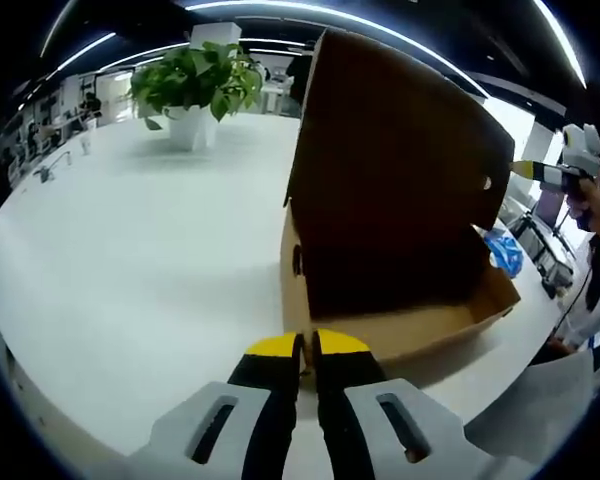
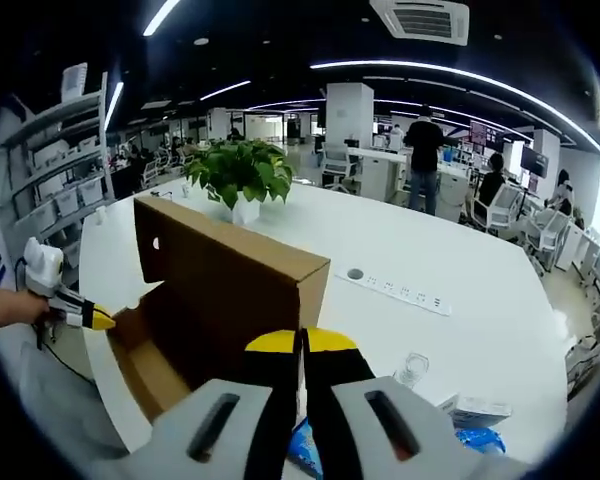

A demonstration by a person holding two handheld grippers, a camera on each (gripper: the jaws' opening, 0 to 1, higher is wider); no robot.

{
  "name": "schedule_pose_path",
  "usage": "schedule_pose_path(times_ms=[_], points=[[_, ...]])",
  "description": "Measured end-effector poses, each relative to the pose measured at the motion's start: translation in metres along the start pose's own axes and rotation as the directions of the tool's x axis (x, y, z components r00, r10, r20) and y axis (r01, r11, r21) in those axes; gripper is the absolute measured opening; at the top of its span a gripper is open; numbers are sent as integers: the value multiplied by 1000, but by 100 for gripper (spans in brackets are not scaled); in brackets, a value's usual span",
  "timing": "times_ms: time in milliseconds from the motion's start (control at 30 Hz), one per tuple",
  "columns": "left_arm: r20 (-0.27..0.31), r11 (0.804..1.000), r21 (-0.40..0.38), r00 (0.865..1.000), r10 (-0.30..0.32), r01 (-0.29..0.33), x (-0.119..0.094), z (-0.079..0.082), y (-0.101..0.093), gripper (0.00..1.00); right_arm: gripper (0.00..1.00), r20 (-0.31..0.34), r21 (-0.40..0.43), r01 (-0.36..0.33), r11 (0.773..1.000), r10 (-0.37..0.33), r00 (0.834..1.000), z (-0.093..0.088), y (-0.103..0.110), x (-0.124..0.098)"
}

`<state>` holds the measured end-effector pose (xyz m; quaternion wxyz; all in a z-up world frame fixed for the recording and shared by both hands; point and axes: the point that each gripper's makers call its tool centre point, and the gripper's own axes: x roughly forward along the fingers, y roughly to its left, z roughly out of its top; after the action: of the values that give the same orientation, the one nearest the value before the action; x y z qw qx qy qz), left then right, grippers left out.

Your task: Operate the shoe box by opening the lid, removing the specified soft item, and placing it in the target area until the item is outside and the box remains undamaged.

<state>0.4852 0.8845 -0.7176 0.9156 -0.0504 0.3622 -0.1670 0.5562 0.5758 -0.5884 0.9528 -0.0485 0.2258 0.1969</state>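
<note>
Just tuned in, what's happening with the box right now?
A person is working a cardboard shoe box on a white table with two handheld grippers. The lid is already up and stands open. The left gripper sits at the box's near edge with its jaws together, and the right gripper is behind the raised lid, jaws also together. Neither clearly grips anything. A blue soft item lies just outside the box.

The brown cardboard shoe box (image 1: 400,320) sits on the white table, its hinged lid (image 1: 400,170) raised upright.
</note>
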Motion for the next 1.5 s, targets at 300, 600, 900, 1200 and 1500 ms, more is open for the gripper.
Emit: schedule_pose_path(times_ms=[300, 600, 900, 1200, 1500], points=[[10, 997, 72, 1000, 1, -2, -1, 1, -2, 3, 0, 38, 31, 15, 999, -16, 999, -10, 6, -10], [72, 996, 95, 997, -8, 1, -12, 20, -4, 4, 0, 52, -1, 30, 1000, -30, 998, -16, 12, -16], [157, 983, 183, 988, -3, -26, -27, 59, -5, 8, 1, 54, -3, 29, 1000, -29, 998, -21, 16, -19], [244, 970, 238, 970, -8, -52, -41, 106, -7, 9, 1, 51, -28, 27, 999, -25, 998, -27, 21, -22], [277, 956, 287, 961, -22, -61, -46, 130, -10, 9, 1, 44, -43, 21, 999, -19, 999, -31, 23, -25]])
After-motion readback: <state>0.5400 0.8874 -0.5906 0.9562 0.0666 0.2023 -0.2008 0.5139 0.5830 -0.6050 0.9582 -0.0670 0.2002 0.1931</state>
